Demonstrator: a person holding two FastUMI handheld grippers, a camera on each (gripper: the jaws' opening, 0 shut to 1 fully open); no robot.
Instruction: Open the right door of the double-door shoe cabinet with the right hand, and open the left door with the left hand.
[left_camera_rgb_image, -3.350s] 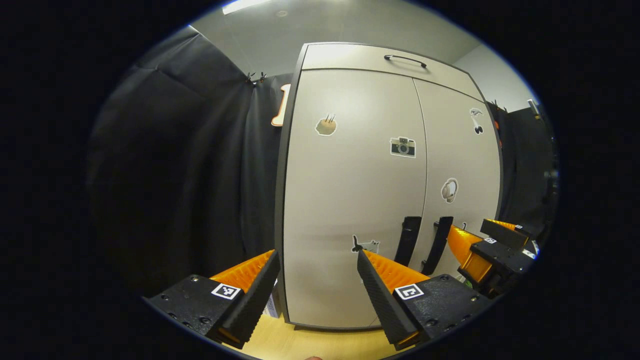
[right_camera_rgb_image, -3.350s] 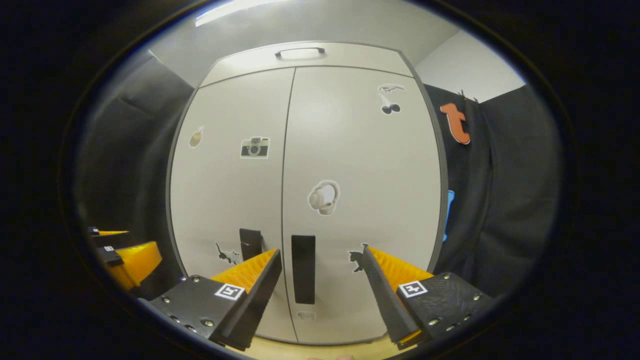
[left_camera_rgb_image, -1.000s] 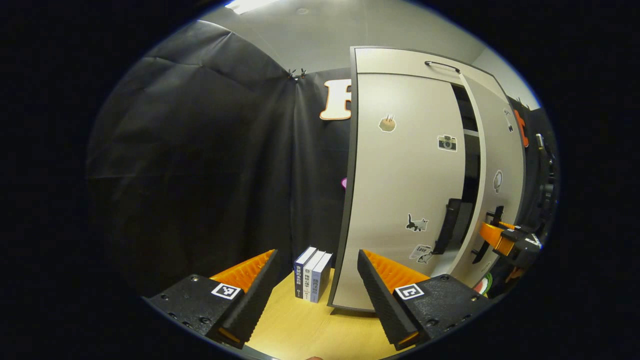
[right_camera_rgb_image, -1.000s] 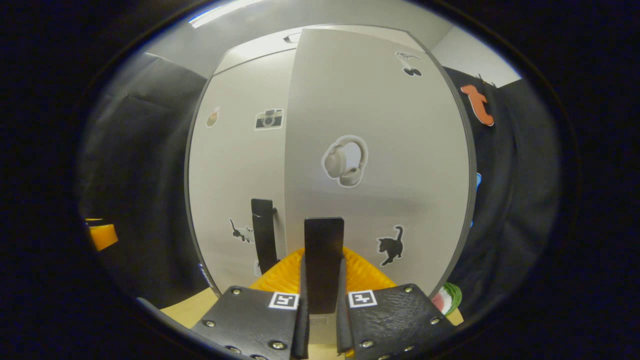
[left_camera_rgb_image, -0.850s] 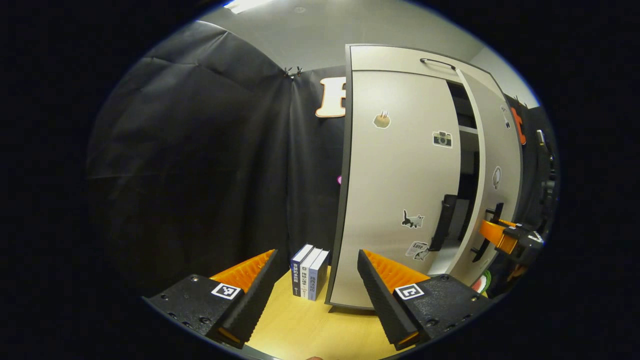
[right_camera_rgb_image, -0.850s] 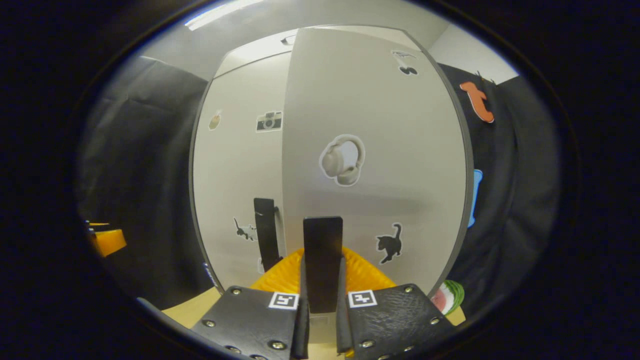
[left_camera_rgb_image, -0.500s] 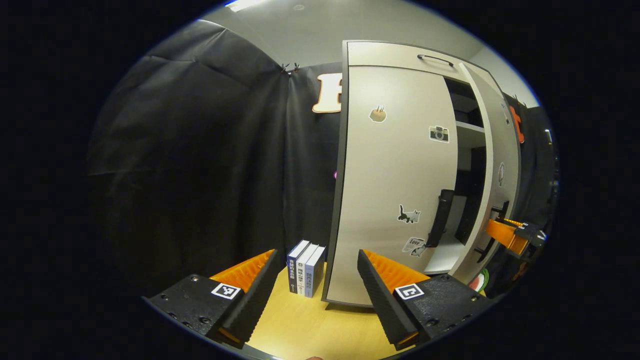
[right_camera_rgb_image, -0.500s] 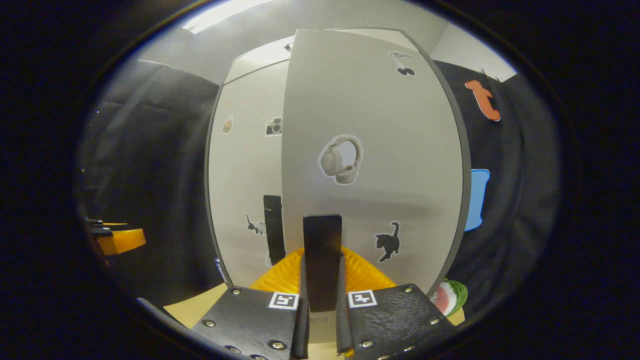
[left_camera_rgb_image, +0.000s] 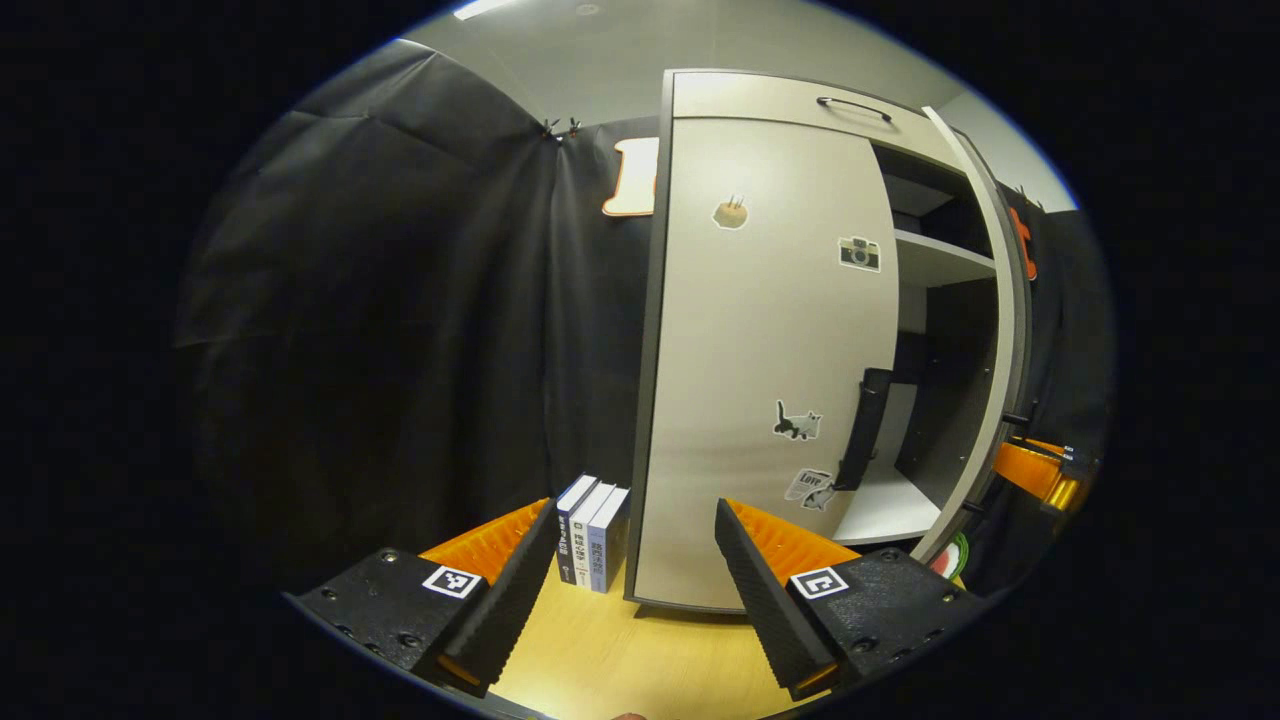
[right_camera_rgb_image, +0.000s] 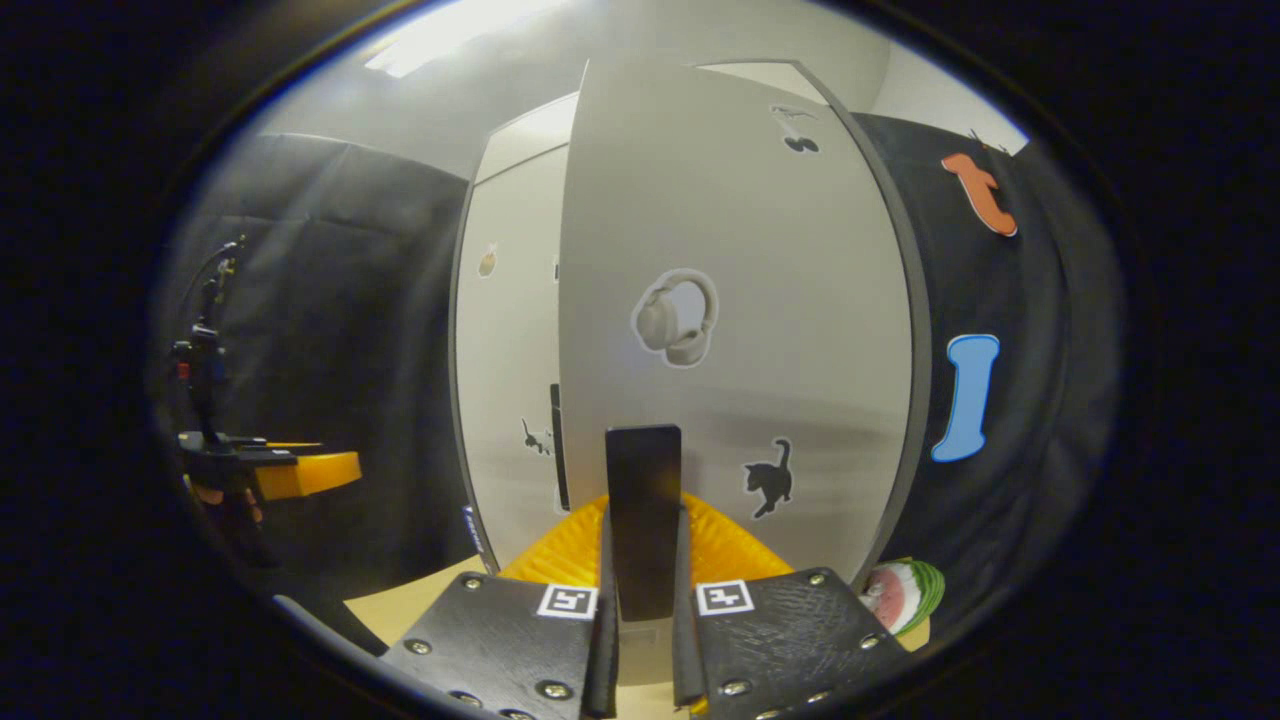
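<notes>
With the right door (right_camera_rgb_image: 735, 330) swung well out from the cabinet (left_camera_rgb_image: 770, 100), my right gripper (right_camera_rgb_image: 643, 560) is pinching that door's black handle (right_camera_rgb_image: 643, 510): both fingers press on the handle's sides, and the handle stands upright between them. Headphone sticker (right_camera_rgb_image: 675, 318) and black cat sticker (right_camera_rgb_image: 768, 478) sit on the door face above and to the right of the handle. In the left gripper view the same door (left_camera_rgb_image: 1000, 330) shows nearly edge-on at the cabinet's right side, with my right gripper (left_camera_rgb_image: 1040, 470) just beside its lower edge. Behind it the inside is exposed: a shelf (left_camera_rgb_image: 940, 262) up top and a pale floor panel (left_camera_rgb_image: 885, 505) at the bottom.

Left door (left_camera_rgb_image: 765, 350) is flat against the cabinet front, not opened. Its black handle (left_camera_rgb_image: 862, 428) runs along the inner edge, low down, next to a cat sticker (left_camera_rgb_image: 797, 422); a camera sticker (left_camera_rgb_image: 859, 252) sits higher up.

My left gripper (left_camera_rgb_image: 635, 560) is spread wide, holding nothing, well apart from the left handle. It points at the cabinet's left front corner, above the wooden tabletop (left_camera_rgb_image: 620, 660). From the right gripper view I see it (right_camera_rgb_image: 300, 472) off to the left, with the hand (right_camera_rgb_image: 215, 495) behind it.

Three books (left_camera_rgb_image: 592, 525) stand upright on the tabletop, just beside the cabinet's left side. A watermelon-patterned thing (right_camera_rgb_image: 900, 590) lies low by the right door's outer edge; can't tell what it is.
</notes>
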